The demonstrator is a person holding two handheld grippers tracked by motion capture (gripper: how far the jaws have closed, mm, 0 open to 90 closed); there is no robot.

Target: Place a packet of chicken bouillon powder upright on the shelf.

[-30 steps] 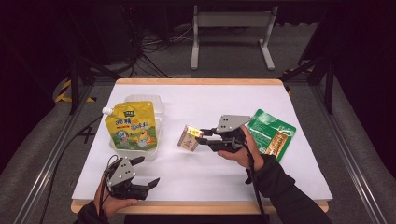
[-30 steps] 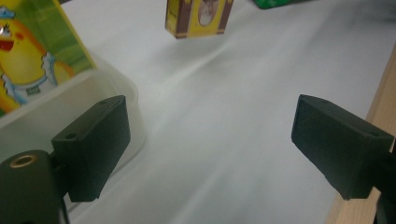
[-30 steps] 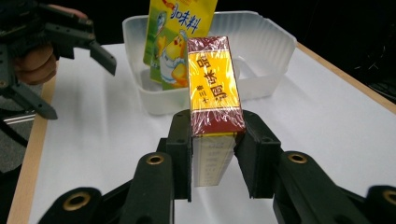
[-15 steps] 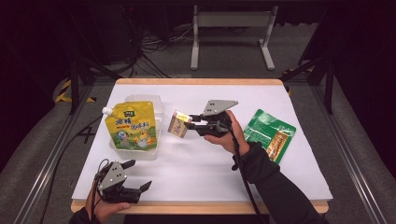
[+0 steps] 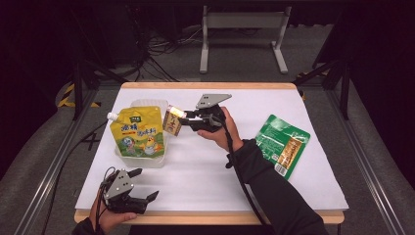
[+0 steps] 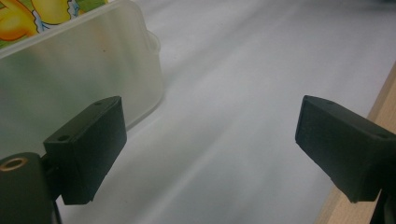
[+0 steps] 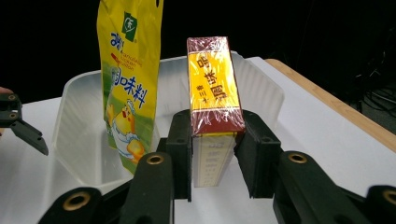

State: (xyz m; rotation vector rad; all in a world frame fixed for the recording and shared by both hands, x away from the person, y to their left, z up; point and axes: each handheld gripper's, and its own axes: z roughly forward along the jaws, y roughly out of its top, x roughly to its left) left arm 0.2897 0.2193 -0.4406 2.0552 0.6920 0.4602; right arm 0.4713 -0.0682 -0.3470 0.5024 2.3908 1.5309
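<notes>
From the high view: right gripper (image 5: 185,119) pinching the little box (image 5: 172,121) in the air just beside the tub (image 5: 147,161) – could bump the yellow pouch (image 5: 136,132) or the rim and drop. Left gripper view: jaws spread wide, nothing between, low beside the tub – safe. Right gripper view: box squeezed near its bottom, could tip; one box, one tub, one yellow pouch, one green packet (image 5: 284,144), two grippers.
</notes>
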